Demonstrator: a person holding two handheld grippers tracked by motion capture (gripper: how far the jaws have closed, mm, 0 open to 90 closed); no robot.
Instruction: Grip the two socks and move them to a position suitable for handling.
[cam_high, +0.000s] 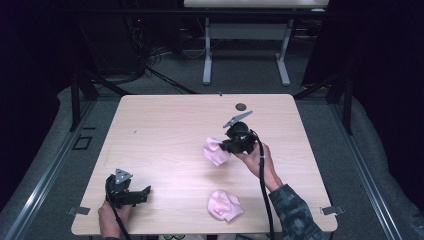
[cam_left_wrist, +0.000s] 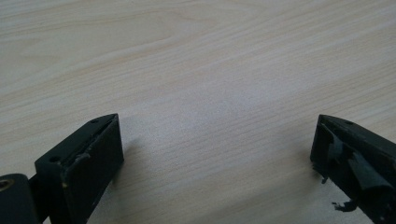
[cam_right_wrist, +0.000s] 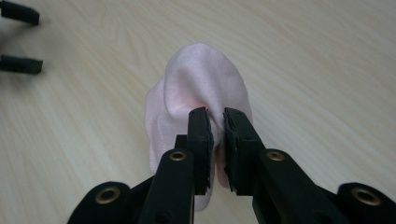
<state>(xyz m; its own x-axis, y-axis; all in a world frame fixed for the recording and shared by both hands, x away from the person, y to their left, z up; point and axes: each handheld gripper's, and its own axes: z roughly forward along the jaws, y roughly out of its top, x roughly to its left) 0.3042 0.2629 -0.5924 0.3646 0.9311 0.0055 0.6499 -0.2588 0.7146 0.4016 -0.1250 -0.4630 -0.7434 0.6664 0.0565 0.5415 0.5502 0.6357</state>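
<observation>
Pink cloth (cam_high: 216, 151) is hanging pinched in the right gripper (cam_high: 231, 146), held above the middle of the wooden table (cam_high: 165, 125). The person's right hand (cam_high: 256, 159) is reaching in from the lower right with the forearm angled up and leftward, and the gripper is pointing left with its grey plate tilting up behind it. The left hand (cam_high: 111, 215) is resting at the near left corner of the table, its gripper (cam_high: 142, 194) lying low and pointing right.

Two pink cloths are showing in the high view: the one in the right gripper and a second pink cloth (cam_high: 225, 205) lying bunched on the table near the front edge, well apart from both grippers. Two grippers are in play, one per hand.

From the right gripper view, the jaws are standing narrow and pressing a fold of the pink cloth (cam_right_wrist: 196, 88) between them, the rest of the cloth drooping below and bulging beyond the tips; the left gripper's two jaw tips are also peeking in at the upper left corner. From the left gripper view, the left gripper (cam_left_wrist: 217, 154) is standing wide with bare table (cam_left_wrist: 196, 70) between its jaws. The high view is giving the layout of both cloths, while the grip itself is too small to judge there.
</observation>
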